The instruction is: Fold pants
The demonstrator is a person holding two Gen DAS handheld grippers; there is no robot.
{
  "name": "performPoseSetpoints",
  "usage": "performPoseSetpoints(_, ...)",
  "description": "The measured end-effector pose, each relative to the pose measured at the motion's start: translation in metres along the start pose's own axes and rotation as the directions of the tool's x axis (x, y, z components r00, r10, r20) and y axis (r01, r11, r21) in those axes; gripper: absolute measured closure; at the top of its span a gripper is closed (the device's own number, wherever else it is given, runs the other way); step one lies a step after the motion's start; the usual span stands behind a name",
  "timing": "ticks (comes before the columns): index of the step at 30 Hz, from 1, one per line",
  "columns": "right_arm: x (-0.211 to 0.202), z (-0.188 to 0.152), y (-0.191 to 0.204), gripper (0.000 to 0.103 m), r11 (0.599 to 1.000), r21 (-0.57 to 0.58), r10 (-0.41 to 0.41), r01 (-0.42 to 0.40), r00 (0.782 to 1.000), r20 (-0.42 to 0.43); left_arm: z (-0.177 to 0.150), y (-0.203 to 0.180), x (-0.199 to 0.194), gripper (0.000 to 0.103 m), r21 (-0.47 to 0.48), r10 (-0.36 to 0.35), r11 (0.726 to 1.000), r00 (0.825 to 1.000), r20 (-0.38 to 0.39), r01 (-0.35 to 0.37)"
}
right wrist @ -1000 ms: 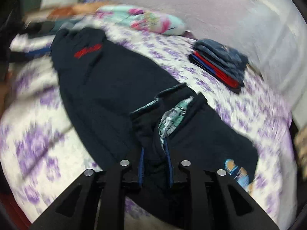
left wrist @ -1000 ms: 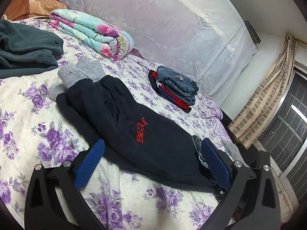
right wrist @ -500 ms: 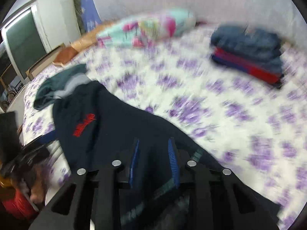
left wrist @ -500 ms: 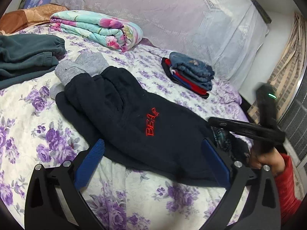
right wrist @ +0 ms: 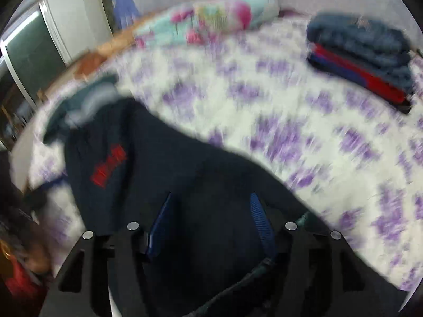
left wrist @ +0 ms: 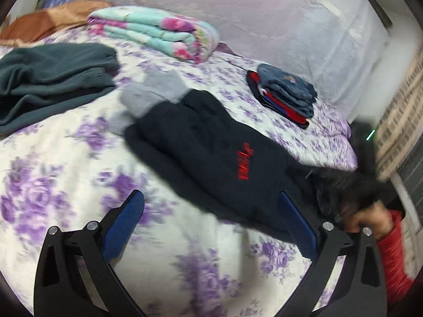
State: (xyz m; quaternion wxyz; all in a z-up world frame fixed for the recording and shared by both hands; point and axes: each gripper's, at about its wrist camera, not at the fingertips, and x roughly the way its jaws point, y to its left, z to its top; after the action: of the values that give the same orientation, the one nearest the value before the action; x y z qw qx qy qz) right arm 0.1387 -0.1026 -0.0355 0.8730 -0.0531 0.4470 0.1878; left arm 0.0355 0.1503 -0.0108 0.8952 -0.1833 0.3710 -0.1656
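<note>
Landmark: pants (left wrist: 211,155), lying flat on the bed (left wrist: 66,163). Seen from the left wrist view:

1. Grey garment (left wrist: 156,92) at the pants' far end, touching them.
2. Dark garment (left wrist: 53,79) far left of the pants, apart.
3. Rolled quilt (left wrist: 158,34) behind the pants, near the curtain (left wrist: 264,18).
4. Clothes stack (left wrist: 285,92) behind-right of the pants, apart.

The dark navy fleece pants (left wrist: 211,158) with red embroidered lettering (left wrist: 244,162) and grey ankle cuffs (left wrist: 156,92) lie flat, legs together, diagonally across the purple-flowered bedsheet (left wrist: 66,163).
</note>
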Motion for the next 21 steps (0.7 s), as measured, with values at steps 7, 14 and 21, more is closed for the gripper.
performPoseSetpoints(7,-0.055,-0.017,0.018,0.033,0.999,-0.041,-0.011,0.019,0.981,0.196,0.023,0.032,0.009,0.005,-0.168,-0.091,0.982,0.995,-0.051,0.081)
performPoseSetpoints(14,-0.043,-0.036,0.006,0.016,0.998,-0.021,-0.054,0.056,0.993,0.106,0.038,0.024,0.033,0.005,-0.139,0.010,0.990,0.999,-0.049,-0.016)
performPoseSetpoints(21,-0.070,-0.033,-0.012,0.009,0.984,0.057,0.157,-0.167,0.977,0.146,0.036,0.008,0.045,0.005,-0.047,0.149,0.988,0.989,-0.012,-0.150)
